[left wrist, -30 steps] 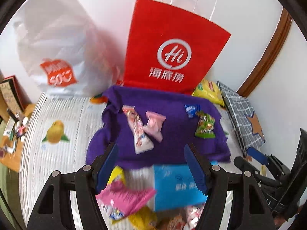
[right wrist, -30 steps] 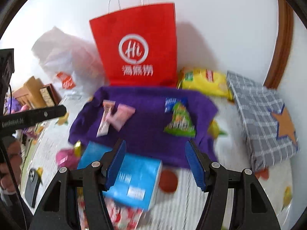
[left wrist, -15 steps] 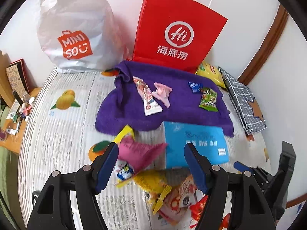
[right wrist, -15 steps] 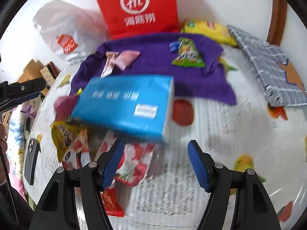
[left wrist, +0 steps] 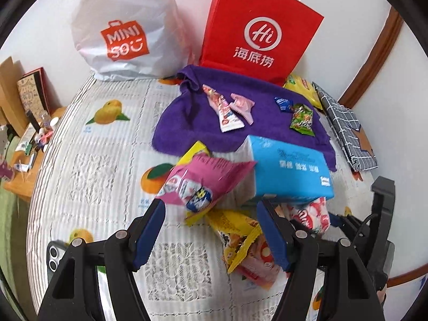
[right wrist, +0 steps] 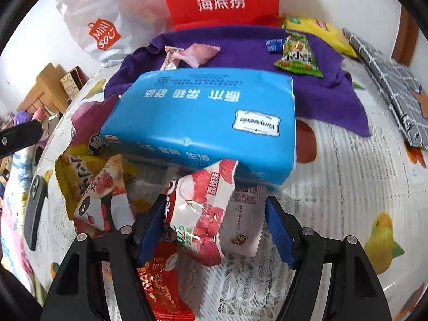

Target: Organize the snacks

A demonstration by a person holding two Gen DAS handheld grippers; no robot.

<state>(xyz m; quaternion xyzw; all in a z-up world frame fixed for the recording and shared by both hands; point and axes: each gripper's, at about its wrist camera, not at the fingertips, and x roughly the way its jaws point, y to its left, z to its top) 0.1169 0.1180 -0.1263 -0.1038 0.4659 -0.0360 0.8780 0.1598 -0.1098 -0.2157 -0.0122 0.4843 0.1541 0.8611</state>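
A pile of snack packets lies on the fruit-print tablecloth [left wrist: 107, 160]. A pink packet [left wrist: 203, 179] and a yellow packet [left wrist: 235, 230] sit between the fingers of my open left gripper [left wrist: 211, 206]. A blue tissue pack [right wrist: 203, 123] rests on the pile. A red-and-white lychee packet [right wrist: 203, 206] lies between the fingers of my open right gripper [right wrist: 214, 200]. A purple cloth [left wrist: 254, 123] behind holds two pink packets [left wrist: 227, 109], a small blue one [left wrist: 282, 104] and a green one [left wrist: 302, 120].
A red paper bag [left wrist: 256, 32] and a white Miniso bag [left wrist: 125, 29] stand at the wall. A yellow chip bag [right wrist: 318, 34] and a grey checked box [right wrist: 393, 80] lie at the right. A phone [right wrist: 34, 208] lies left.
Both grippers have pulled back and dropped low toward the snack pile. The pile now sits between their fingers. Both stay open.
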